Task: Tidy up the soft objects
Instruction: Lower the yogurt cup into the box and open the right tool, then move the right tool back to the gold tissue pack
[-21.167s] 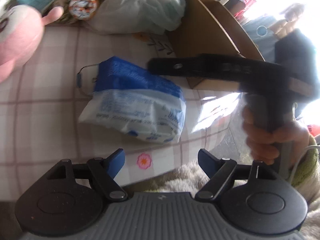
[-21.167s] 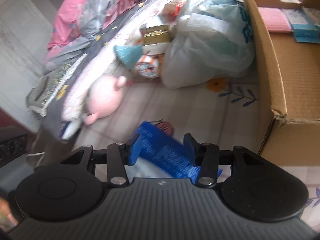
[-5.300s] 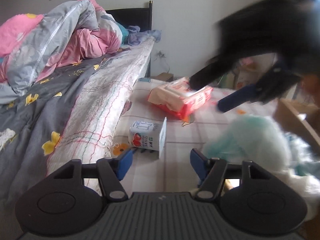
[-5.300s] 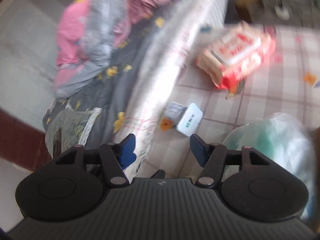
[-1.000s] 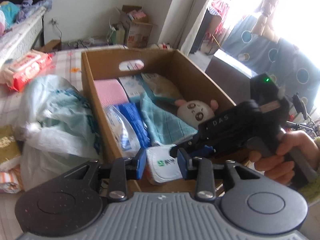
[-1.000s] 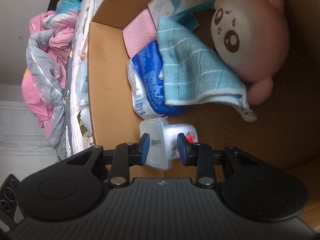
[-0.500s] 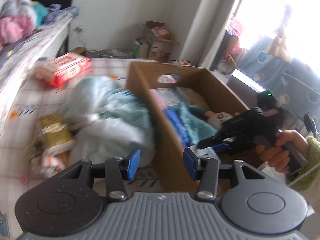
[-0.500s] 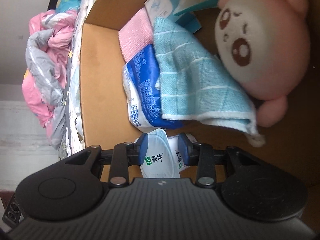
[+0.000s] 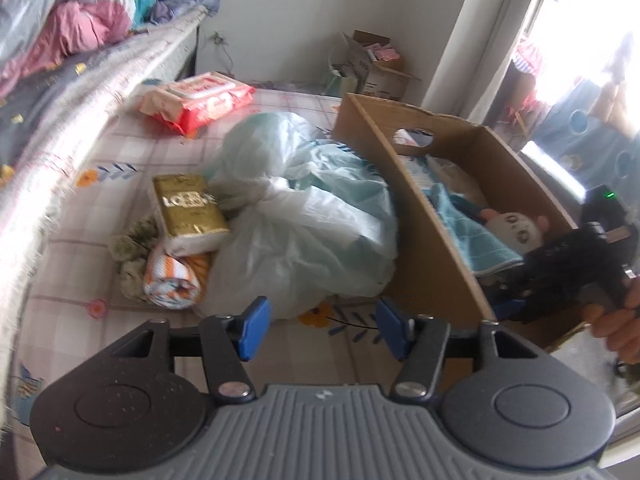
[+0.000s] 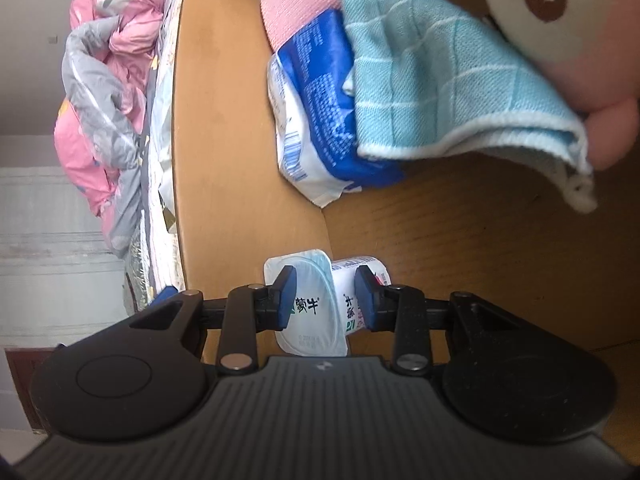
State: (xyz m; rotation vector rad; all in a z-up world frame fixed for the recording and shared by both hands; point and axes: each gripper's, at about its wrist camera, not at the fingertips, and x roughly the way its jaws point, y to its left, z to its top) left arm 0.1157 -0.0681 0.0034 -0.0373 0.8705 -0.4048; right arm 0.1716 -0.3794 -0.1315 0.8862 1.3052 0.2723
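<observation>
Two grippers are at work beside a cardboard box (image 9: 424,216) that stands on a checked mat (image 9: 132,152). The right gripper (image 10: 326,296) reaches down inside the box, its blue pads pressed on a small white milk carton (image 10: 316,300) low against the box's side wall. Farther in lie a blue-and-white packet (image 10: 316,92), a folded pink cloth (image 10: 296,12), a light blue towel (image 10: 436,80) and a pink plush toy (image 10: 560,20) partly resting on the towel. The left gripper (image 9: 320,326) hovers over the mat outside the box, its jaws opening with nothing between them. Just ahead of it sits a bulging pale plastic bag (image 9: 304,216) touching the box, with a gold packet (image 9: 188,212) and an orange-striped bundle (image 9: 172,280) beside it and a red wipes pack (image 9: 200,98) farther off.
</observation>
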